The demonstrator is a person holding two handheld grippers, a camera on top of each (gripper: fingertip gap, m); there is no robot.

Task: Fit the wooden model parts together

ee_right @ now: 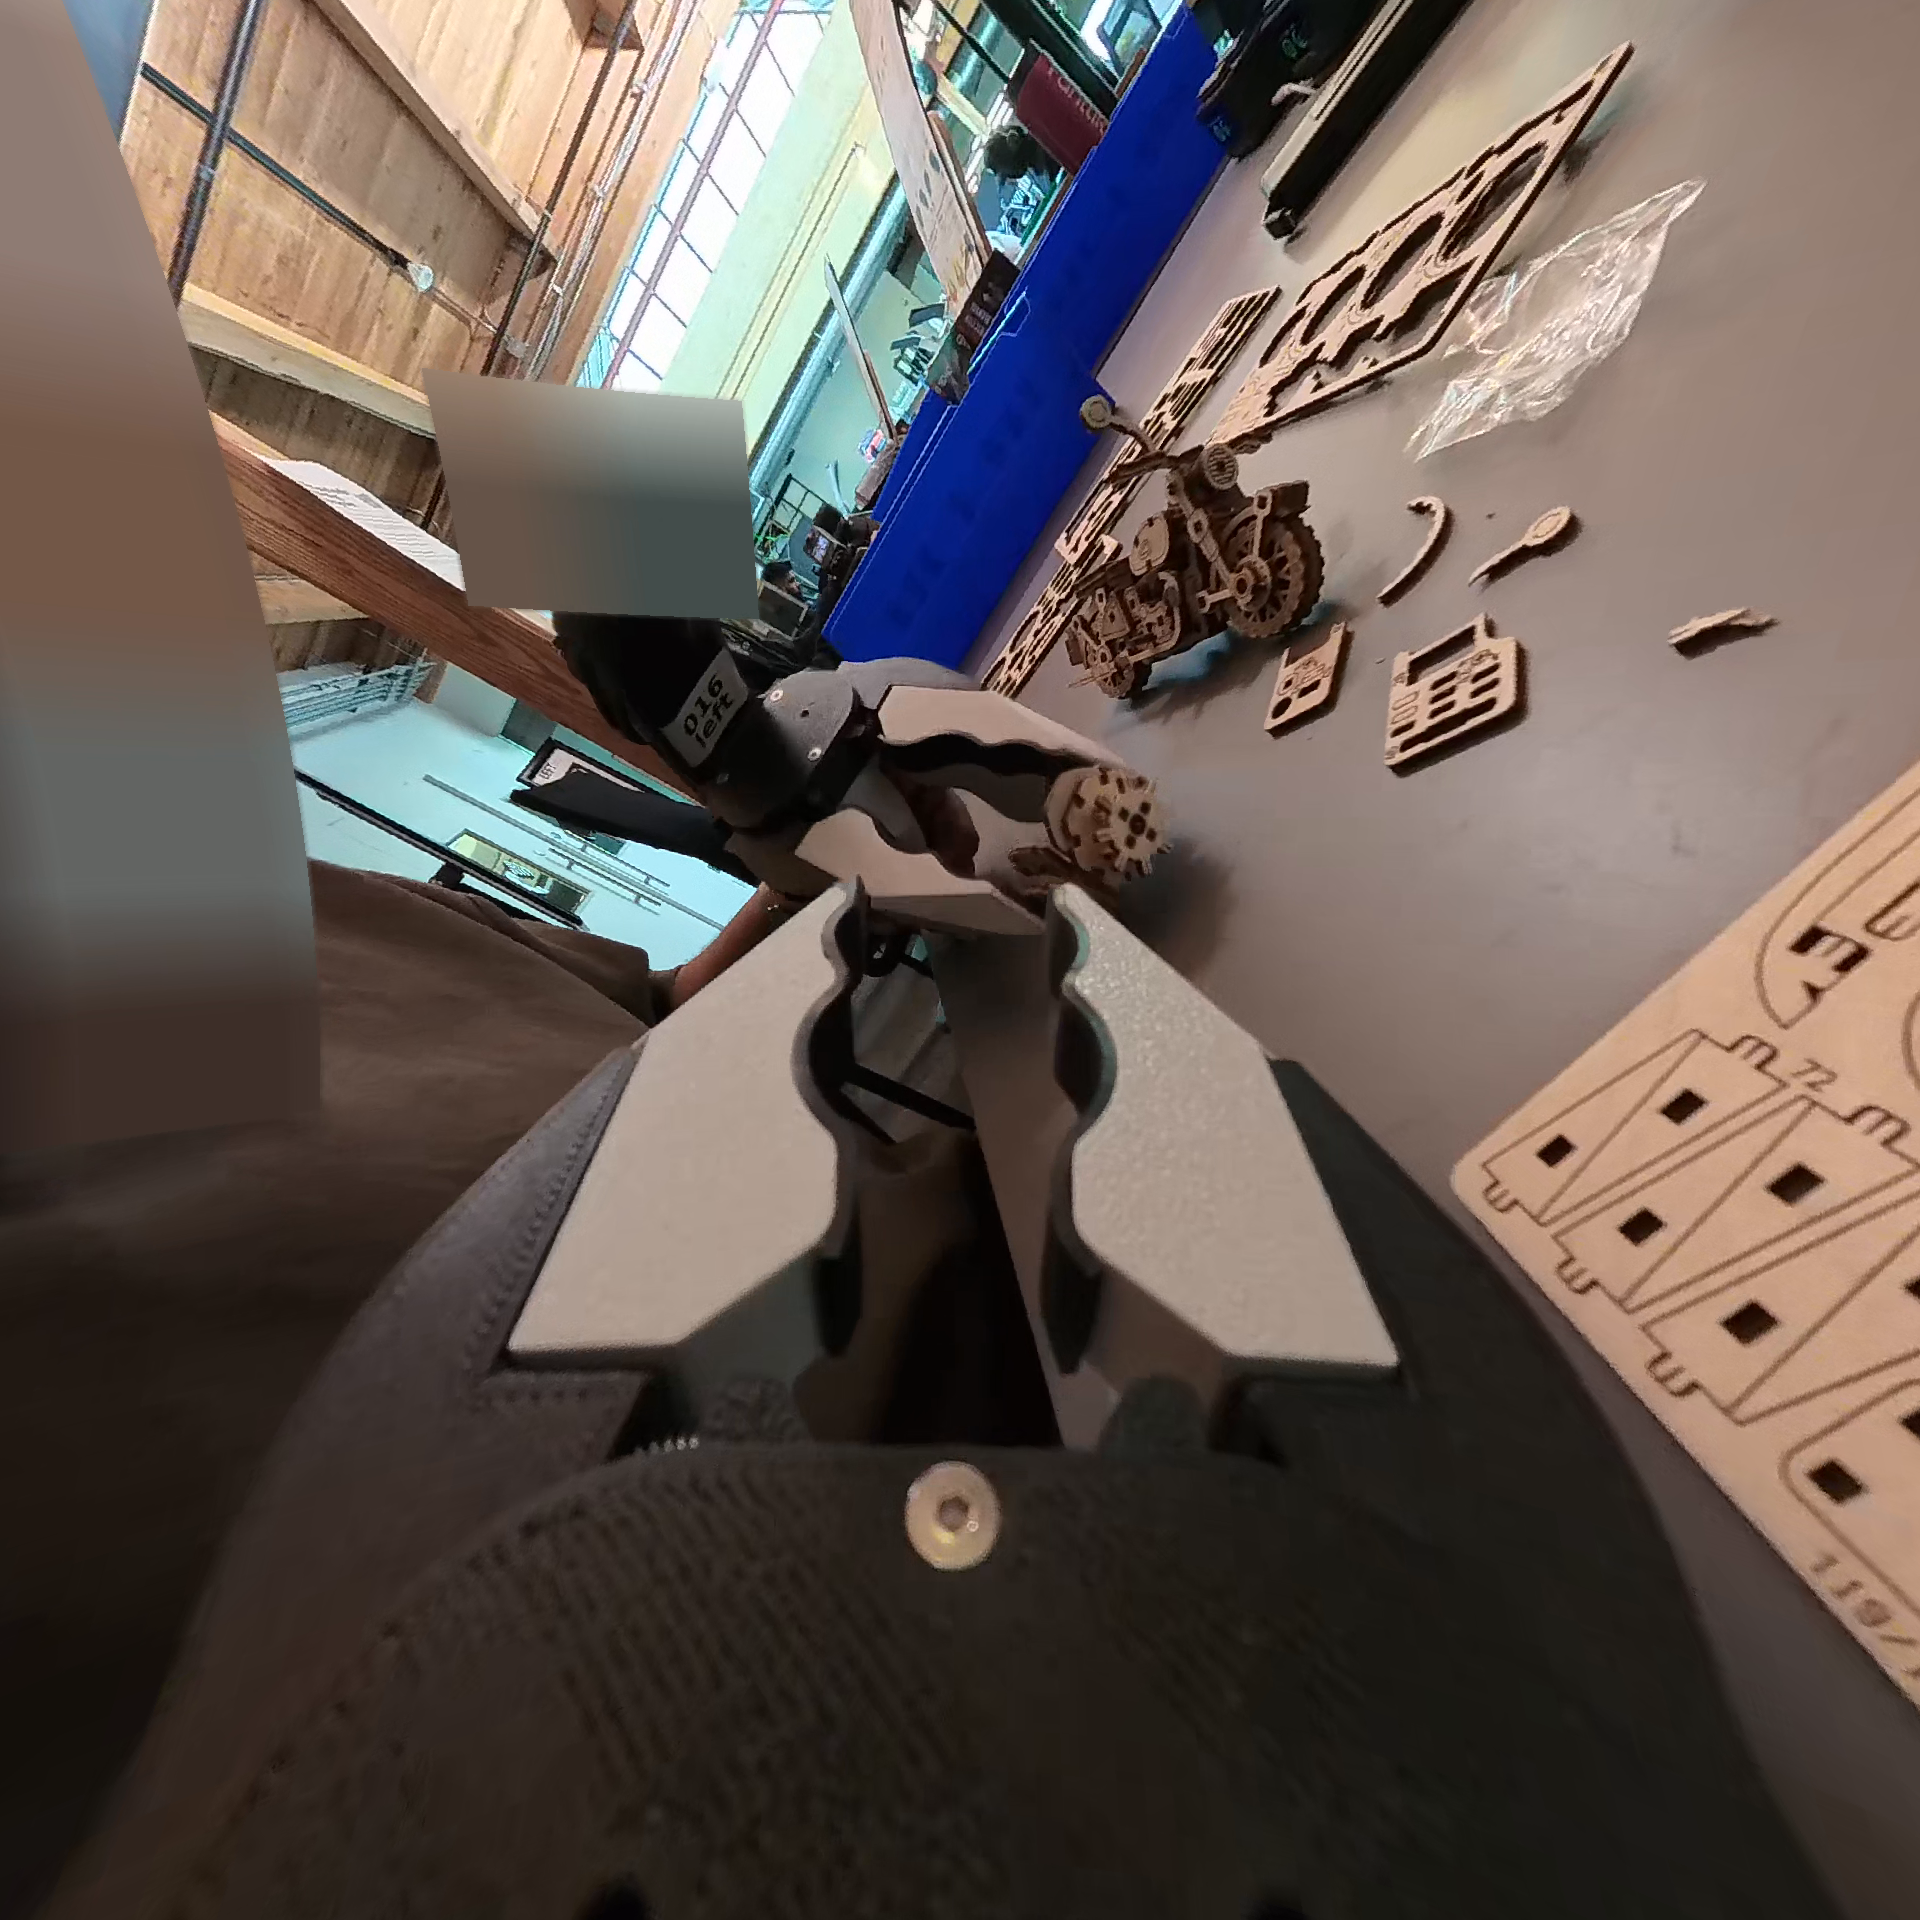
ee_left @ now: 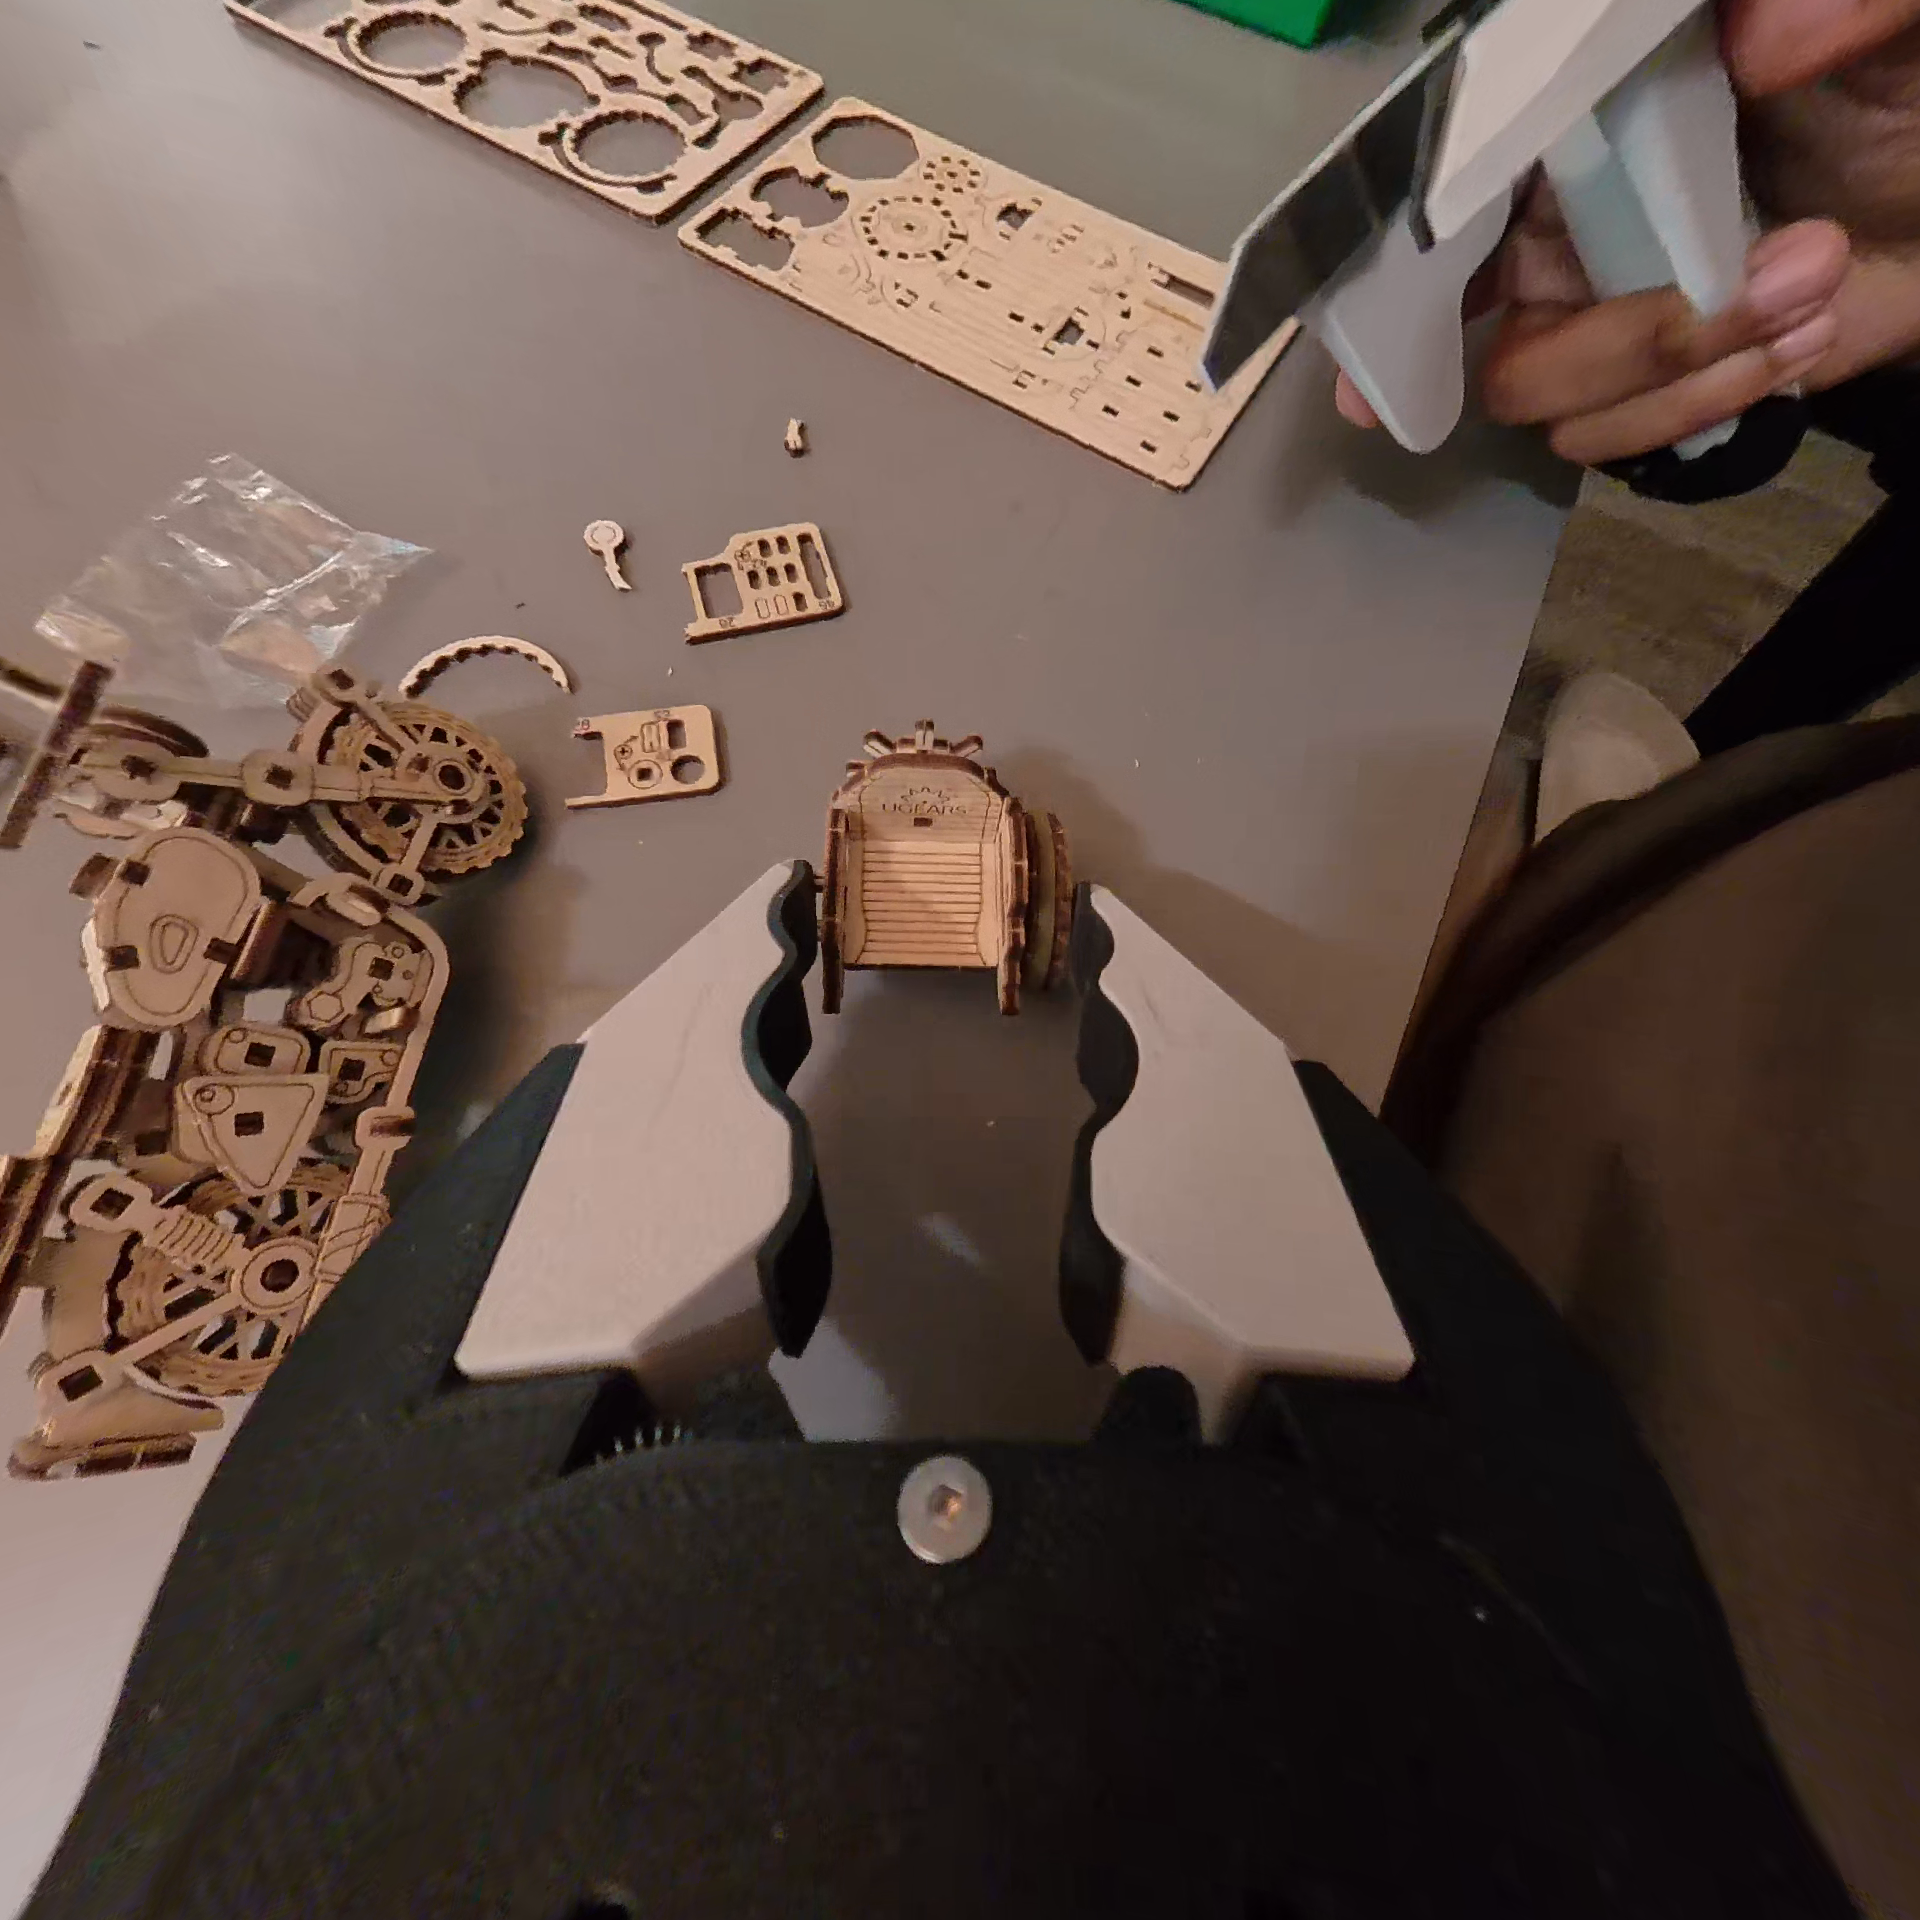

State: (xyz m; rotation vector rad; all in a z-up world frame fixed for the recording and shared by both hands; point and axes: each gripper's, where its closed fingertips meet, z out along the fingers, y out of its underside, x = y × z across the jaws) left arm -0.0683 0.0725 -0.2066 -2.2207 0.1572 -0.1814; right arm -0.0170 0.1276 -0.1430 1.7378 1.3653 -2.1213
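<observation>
Only a clear plastic bag [ee_left: 223, 566], seemingly empty.

1. The left wrist view is dim and warm, and the grey counter [ee_left: 1039, 582] is evenly lit without glare.
2. Soft, short shadows lie beside the small wooden sidecar [ee_left: 925, 894] and under the wooden motorcycle [ee_left: 239, 1039].
3. The hand [ee_left: 1704, 301] at that view's upper right is smeared by motion blur.
4. The right wrist view is brighter, with cool daylight entering through tall windows [ee_right: 717, 197] that are nearly blown out.
5. Wide-angle distortion bends straight lines towards the edges, and the claw body close to the lens is soft.
6. The clear plastic bag [ee_right: 1548, 312] catches pale highlights.
</observation>
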